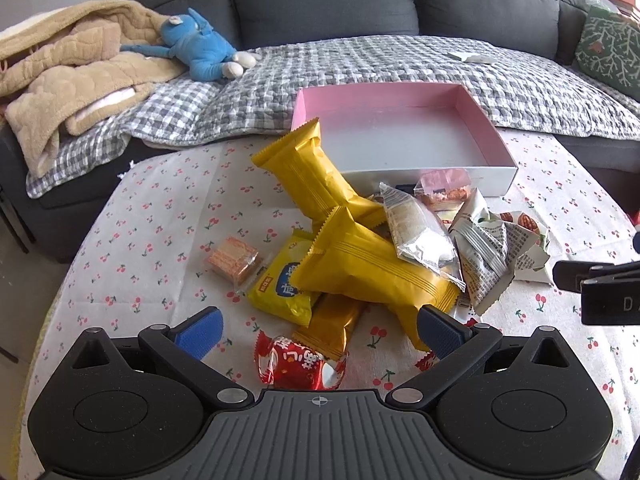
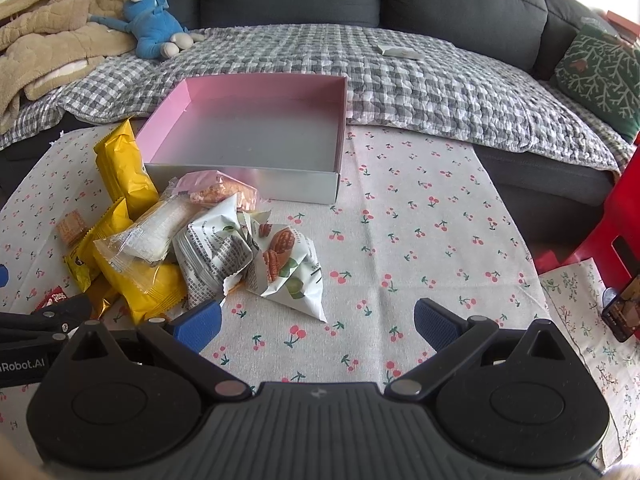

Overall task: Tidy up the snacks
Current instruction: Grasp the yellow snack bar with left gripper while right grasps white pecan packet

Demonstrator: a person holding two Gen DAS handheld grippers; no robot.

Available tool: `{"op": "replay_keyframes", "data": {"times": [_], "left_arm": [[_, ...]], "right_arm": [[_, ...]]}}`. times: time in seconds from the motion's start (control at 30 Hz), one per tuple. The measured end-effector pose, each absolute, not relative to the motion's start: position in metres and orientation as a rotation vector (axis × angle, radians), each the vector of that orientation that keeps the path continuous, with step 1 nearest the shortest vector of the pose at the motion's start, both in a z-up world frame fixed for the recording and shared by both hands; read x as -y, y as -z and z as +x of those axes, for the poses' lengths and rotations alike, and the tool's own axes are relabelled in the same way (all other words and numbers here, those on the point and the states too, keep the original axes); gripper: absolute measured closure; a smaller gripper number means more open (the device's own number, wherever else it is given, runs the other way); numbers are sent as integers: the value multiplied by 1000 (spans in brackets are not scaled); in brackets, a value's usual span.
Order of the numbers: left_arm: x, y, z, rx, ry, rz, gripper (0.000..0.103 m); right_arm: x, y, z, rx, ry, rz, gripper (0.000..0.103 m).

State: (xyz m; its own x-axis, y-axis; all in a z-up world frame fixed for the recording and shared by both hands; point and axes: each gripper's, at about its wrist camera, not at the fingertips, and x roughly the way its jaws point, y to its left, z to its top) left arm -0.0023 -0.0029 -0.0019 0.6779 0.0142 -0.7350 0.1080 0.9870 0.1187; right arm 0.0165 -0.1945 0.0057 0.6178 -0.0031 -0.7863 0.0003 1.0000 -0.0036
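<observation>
Snacks: a messy pile of snacks (image 1: 360, 248) lies on the table (image 2: 420, 240), just in front of the pink box (image 1: 384, 100).
Box: empty, at the far side.
Left gripper (image 1: 318, 334): spread wide, holding nothing, low over the near packs.
Right gripper (image 2: 318, 326): spread wide too, empty, right of the pile.
Watch out: the packs lie on top of each other, so pulling one may drag others off.
</observation>
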Motion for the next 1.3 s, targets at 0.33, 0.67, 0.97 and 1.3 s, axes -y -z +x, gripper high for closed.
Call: {"op": "replay_keyframes", "data": {"times": [0.33,0.67,0.97,1.3], "left_arm": [[-5,-2,17,-854,167,162,0],[-21,-12,42,-816,183,88,0],[-25,-3,70,-777,215,7,3],[-23,12,98,-719,209,-38,34]], "right_arm": [[206,-5,30,-933,-61,-3,0],[219,-6,50,-969,-100,95,4],[229,10,69,-1036,-99,189,25],[231,21,81,-1102,-142,336,37]]}}
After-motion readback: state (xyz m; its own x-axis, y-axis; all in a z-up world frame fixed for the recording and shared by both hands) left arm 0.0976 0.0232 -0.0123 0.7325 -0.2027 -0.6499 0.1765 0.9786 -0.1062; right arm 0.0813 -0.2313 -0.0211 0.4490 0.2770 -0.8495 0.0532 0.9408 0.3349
